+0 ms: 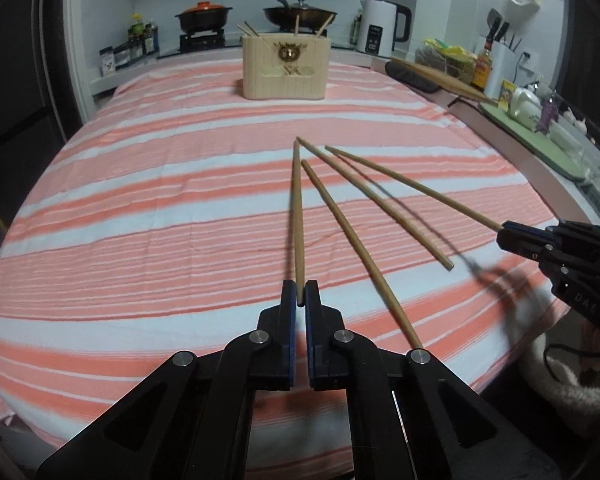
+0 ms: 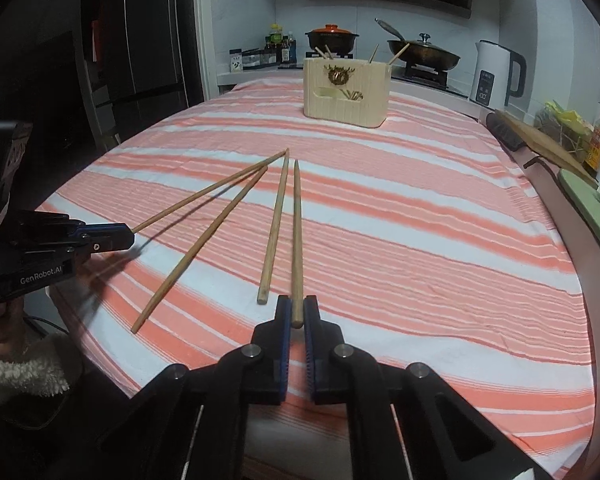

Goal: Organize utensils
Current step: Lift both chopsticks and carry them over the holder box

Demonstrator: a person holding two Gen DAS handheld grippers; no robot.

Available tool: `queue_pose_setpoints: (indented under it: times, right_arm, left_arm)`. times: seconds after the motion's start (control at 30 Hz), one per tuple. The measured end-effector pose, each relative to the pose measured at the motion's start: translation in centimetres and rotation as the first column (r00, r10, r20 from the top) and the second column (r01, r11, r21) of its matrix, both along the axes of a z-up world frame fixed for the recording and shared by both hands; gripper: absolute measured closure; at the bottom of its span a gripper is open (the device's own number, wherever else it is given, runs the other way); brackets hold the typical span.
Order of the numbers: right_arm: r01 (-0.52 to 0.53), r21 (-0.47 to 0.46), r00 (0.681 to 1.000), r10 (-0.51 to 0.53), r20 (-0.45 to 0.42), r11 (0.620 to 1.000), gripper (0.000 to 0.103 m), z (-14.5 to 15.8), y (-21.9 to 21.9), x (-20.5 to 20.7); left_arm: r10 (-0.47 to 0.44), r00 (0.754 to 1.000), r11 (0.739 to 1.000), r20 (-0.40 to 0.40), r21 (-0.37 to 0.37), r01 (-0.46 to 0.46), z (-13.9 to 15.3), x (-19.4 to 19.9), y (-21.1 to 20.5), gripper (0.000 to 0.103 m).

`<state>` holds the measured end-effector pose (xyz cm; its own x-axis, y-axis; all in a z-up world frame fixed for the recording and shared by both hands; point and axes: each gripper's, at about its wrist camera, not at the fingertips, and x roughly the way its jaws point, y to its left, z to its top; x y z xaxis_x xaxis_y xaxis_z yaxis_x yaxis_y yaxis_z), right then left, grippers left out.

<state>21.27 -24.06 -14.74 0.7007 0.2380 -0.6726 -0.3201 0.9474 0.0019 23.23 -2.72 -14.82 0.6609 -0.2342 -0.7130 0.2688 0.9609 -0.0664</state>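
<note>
The left gripper (image 1: 300, 304) is clamping the near end of 1 chopstick (image 1: 298, 216) between narrow jaws; the stick is pointing far, toward the holder (image 1: 286, 76). Its far tip appears to be resting on or just above the cloth (image 1: 140, 200); which cannot be told.

The right gripper (image 2: 296, 320) is likewise gripping the near end of 1 chopstick (image 2: 296, 232), jaws narrowed onto the shaft. This stick is also pointing toward the holder.

Between the 2 held sticks, 2 loose chopsticks are lying on the cloth. In the left wrist view, 1 loose stick (image 1: 359, 252) is lying just right of the left gripper's stick, and the other (image 1: 375, 204) is lying farther right. All 4 sticks are fanning outward from closely grouped far tips.

The holder is standing upright at the far middle of the table, well apart from the sticks. About 4 chopsticks are already protruding from its top.

Judged progress: the task is partly complete. Some sticks are already stowed; 2 are in hand but not yet carried to the holder; 2 are lying untouched. Remaining work: transporting both held sticks to the holder, inserting them upright, then collecting the last 2.
</note>
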Motion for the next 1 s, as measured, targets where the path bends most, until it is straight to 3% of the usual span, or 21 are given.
queue_pose_setpoints:
  times: [0.5, 1.0]
  right_arm:
    - [0.005, 0.039, 0.98, -0.013, 0.198, 0.999, 0.097, 10.9, -1.7, 1.7]
    - [-0.023, 0.119, 0.97, -0.007, 0.243, 0.993, 0.097, 16.6, -2.7, 4.4]
  left_arm:
    - [0.004, 0.98, 0.999, 0.2, -0.043, 0.005, 10.6, 0.9, 3.5, 0.101]
    - [-0.029, 0.971, 0.993, 0.236, -0.102, 0.054, 15.4, 3.2, 3.9, 0.101]
